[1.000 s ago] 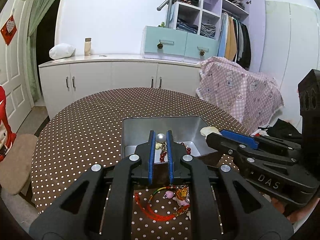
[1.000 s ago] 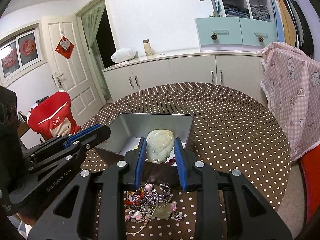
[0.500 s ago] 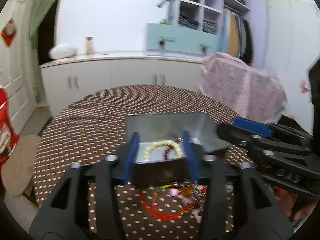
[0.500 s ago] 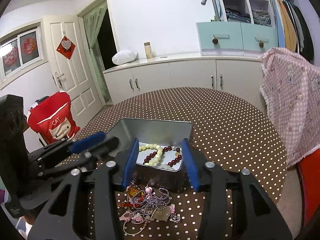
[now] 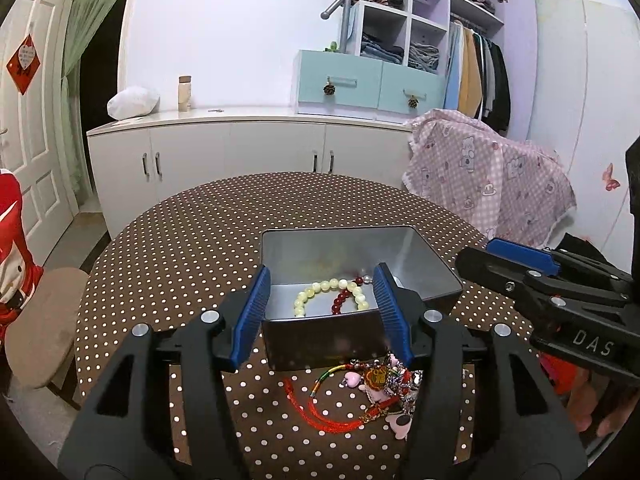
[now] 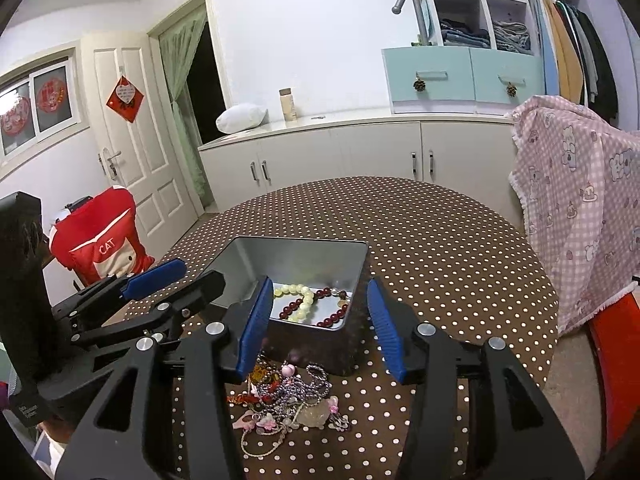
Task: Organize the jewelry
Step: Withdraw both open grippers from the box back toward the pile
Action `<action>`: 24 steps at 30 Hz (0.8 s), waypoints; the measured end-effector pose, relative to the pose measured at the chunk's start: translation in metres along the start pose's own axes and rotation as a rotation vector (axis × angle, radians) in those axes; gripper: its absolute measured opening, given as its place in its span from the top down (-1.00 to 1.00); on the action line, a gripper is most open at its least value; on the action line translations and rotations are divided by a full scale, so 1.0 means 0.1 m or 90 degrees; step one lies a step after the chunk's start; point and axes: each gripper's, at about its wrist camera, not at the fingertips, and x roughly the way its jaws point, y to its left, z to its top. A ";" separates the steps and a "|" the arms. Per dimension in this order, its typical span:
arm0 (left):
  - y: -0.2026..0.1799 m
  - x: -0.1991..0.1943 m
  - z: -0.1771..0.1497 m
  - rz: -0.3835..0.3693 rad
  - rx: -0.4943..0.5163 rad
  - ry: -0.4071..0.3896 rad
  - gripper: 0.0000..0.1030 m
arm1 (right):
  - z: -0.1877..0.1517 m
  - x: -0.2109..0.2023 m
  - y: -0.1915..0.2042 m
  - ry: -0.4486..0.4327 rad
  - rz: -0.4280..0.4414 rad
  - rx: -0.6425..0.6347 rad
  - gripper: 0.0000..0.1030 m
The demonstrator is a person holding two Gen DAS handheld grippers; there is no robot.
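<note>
Above the rectangular grey metal tin (image 6: pixel 298 258), both hand-held grippers (image 5: pixel 320 312) (image 6: pixel 318 320) are held empty, the left wide, the right opening; tangled jewellery (image 6: pixel 288 396) on the worktop likely gets picked next.

Black hand-held gripper (image 5: pixel 322 312), blue ribbed pads (silver screws)

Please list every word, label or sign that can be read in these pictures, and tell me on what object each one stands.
"DAS": on the black body of the right gripper, seen in the left wrist view.
"CAT": on the red cloth cover beside the door.
Gold character on the small red charm in the jewelry pile: too small to read.
Red diamond door sign: writing too blurred to read.
Print on the left gripper body: too blurred to read.
</note>
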 end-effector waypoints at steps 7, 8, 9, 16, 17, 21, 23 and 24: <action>0.06 -0.06 -0.03 0.010 -0.021 0.002 -0.04 | -0.03 -0.07 -0.02 -0.002 -0.006 0.002 0.10; 0.07 -0.08 -0.04 0.011 -0.024 0.002 -0.04 | -0.04 -0.08 -0.02 -0.001 -0.006 0.002 0.10; 0.08 -0.10 -0.04 0.013 -0.025 0.001 -0.04 | -0.06 -0.09 -0.02 0.000 -0.006 0.002 0.10; 0.12 -0.19 -0.11 0.022 -0.032 0.004 -0.04 | -0.14 -0.13 -0.04 0.009 -0.009 0.008 0.10; 0.13 -0.20 -0.12 0.023 -0.034 0.005 -0.04 | -0.17 -0.14 -0.03 0.011 -0.009 0.008 0.10; 0.17 -0.25 -0.16 0.030 -0.044 0.007 -0.04 | -0.21 -0.14 -0.02 0.018 -0.011 0.008 0.10; 0.19 -0.26 -0.17 0.031 -0.046 0.008 -0.04 | -0.24 -0.13 -0.02 0.024 -0.011 0.009 0.10; 0.20 -0.27 -0.19 0.031 -0.047 0.010 -0.04 | -0.25 -0.12 -0.02 0.027 -0.011 0.011 0.10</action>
